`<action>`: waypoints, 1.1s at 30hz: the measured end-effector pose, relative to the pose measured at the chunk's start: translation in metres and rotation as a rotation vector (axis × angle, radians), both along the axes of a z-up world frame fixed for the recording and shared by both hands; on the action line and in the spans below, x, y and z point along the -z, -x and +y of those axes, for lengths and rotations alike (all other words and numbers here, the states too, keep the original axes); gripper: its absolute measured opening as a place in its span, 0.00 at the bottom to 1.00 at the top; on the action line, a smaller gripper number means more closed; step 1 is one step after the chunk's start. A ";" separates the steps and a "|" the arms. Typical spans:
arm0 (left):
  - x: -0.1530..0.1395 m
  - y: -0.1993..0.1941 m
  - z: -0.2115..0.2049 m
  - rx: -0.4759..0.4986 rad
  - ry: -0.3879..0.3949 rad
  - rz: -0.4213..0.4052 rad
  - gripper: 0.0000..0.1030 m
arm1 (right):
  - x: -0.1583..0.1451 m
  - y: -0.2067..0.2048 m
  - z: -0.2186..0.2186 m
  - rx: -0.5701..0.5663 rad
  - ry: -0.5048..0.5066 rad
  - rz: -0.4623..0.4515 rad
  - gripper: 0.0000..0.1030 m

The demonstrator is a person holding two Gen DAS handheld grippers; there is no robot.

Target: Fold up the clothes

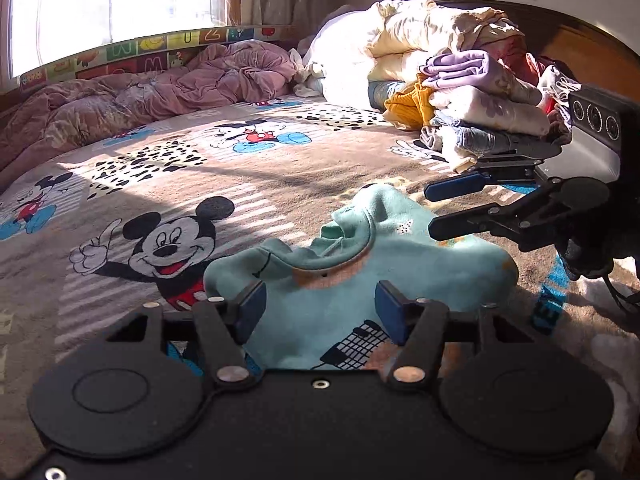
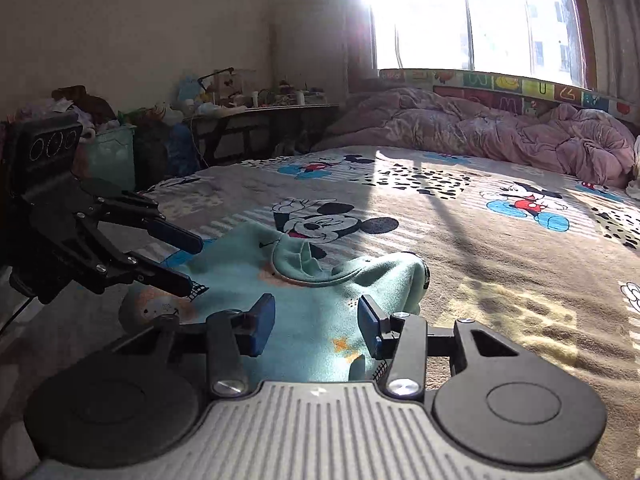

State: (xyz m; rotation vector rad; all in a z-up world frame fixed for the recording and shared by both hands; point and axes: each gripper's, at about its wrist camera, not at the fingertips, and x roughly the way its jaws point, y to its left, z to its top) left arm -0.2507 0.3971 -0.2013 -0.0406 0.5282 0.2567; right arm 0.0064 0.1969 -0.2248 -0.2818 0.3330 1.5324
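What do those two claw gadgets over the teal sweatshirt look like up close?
Both are black linkage frames with round discs at the base, silver pivot screws and flat blue pads on the jaws. The left gripper has a plain black deck; the right gripper has a ribbed grey one and carries a dark block with three round lenses.

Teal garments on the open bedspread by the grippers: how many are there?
1. A teal sweatshirt lies rumpled on the bedspread, under the open left gripper and open right gripper. More clothes sit in the pile beyond; some may be hidden.
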 end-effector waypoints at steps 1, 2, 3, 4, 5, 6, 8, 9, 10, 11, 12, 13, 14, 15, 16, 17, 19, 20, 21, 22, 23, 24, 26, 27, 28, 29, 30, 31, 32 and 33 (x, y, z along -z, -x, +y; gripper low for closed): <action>0.002 -0.004 0.004 -0.007 0.001 -0.007 0.58 | -0.003 -0.002 0.007 0.002 -0.007 -0.022 0.52; 0.004 -0.007 0.008 -0.015 0.002 -0.013 0.58 | -0.005 -0.004 0.012 0.003 -0.014 -0.033 0.52; 0.006 -0.011 0.012 -0.022 0.003 -0.019 0.58 | -0.004 -0.009 0.019 0.004 -0.013 -0.033 0.52; 0.011 -0.015 0.015 -0.025 0.016 -0.016 0.58 | -0.003 -0.014 0.027 0.005 -0.010 -0.031 0.52; 0.016 -0.019 0.019 -0.028 0.028 -0.012 0.58 | 0.001 -0.019 0.034 0.006 0.002 -0.025 0.52; 0.022 -0.021 0.023 -0.032 0.041 0.001 0.58 | 0.006 -0.024 0.040 0.008 0.029 -0.011 0.52; 0.034 -0.025 0.027 -0.041 0.060 0.027 0.58 | 0.022 -0.040 0.051 0.010 0.091 0.072 0.52; 0.039 -0.025 0.028 -0.045 0.066 0.028 0.58 | 0.032 -0.047 0.051 0.004 0.093 0.133 0.53; 0.043 -0.025 0.028 -0.048 0.070 0.028 0.58 | 0.040 -0.053 0.050 0.003 0.087 0.185 0.53; 0.044 -0.025 0.028 -0.051 0.068 0.027 0.58 | 0.043 -0.057 0.049 0.002 0.081 0.214 0.53; 0.046 -0.026 0.026 -0.054 0.057 0.028 0.59 | 0.043 -0.058 0.048 -0.001 0.081 0.224 0.53; 0.047 -0.026 0.025 -0.058 0.058 0.026 0.59 | 0.043 -0.059 0.048 -0.004 0.083 0.229 0.53; 0.047 -0.026 0.025 -0.064 0.063 0.024 0.59 | 0.044 -0.057 0.047 -0.005 0.082 0.229 0.53; 0.044 -0.025 0.025 -0.066 0.063 0.029 0.59 | 0.044 -0.055 0.046 -0.001 0.076 0.225 0.53; 0.037 -0.021 0.023 -0.070 0.053 0.022 0.59 | 0.041 -0.052 0.041 0.008 0.063 0.215 0.51; 0.031 -0.018 0.020 -0.075 0.043 0.015 0.58 | 0.037 -0.049 0.037 0.019 0.047 0.204 0.50; 0.017 -0.008 0.013 -0.070 0.033 -0.016 0.58 | 0.027 -0.046 0.025 0.019 0.020 0.216 0.50; 0.011 -0.002 0.009 -0.061 0.031 -0.039 0.58 | 0.022 -0.041 0.017 0.008 0.014 0.209 0.50; 0.004 0.004 0.004 -0.051 0.030 -0.061 0.58 | 0.017 -0.035 0.009 -0.004 0.010 0.195 0.50; 0.000 0.009 -0.004 -0.030 0.022 -0.073 0.58 | 0.012 -0.030 0.002 -0.020 0.013 0.164 0.50; 0.000 0.009 -0.009 -0.012 0.020 -0.072 0.58 | 0.008 -0.023 -0.004 -0.031 0.017 0.131 0.50; 0.001 0.009 -0.014 0.006 0.012 -0.064 0.58 | 0.007 -0.017 -0.009 -0.037 0.018 0.104 0.50; 0.011 0.007 -0.020 0.026 0.006 -0.034 0.58 | 0.011 -0.008 -0.015 -0.042 0.024 0.094 0.50; 0.018 0.006 -0.021 0.026 0.012 -0.016 0.58 | 0.016 -0.006 -0.014 -0.037 0.043 0.100 0.50; 0.026 0.005 -0.022 0.025 0.018 0.001 0.58 | 0.023 -0.006 -0.010 -0.026 0.066 0.113 0.50; 0.033 0.004 -0.023 0.024 0.024 0.018 0.58 | 0.028 -0.007 -0.007 -0.020 0.075 0.128 0.50; 0.038 0.004 -0.023 0.018 0.027 0.017 0.58 | 0.032 -0.010 -0.006 -0.015 0.075 0.152 0.50; 0.043 0.004 -0.023 0.012 0.032 0.016 0.58 | 0.034 -0.013 -0.005 -0.017 0.077 0.175 0.51; 0.045 0.005 -0.020 0.006 0.049 0.010 0.59 | 0.036 -0.014 -0.004 -0.020 0.079 0.184 0.51; 0.046 0.006 -0.018 0.009 0.052 0.005 0.59 | 0.037 -0.015 -0.004 -0.022 0.081 0.187 0.51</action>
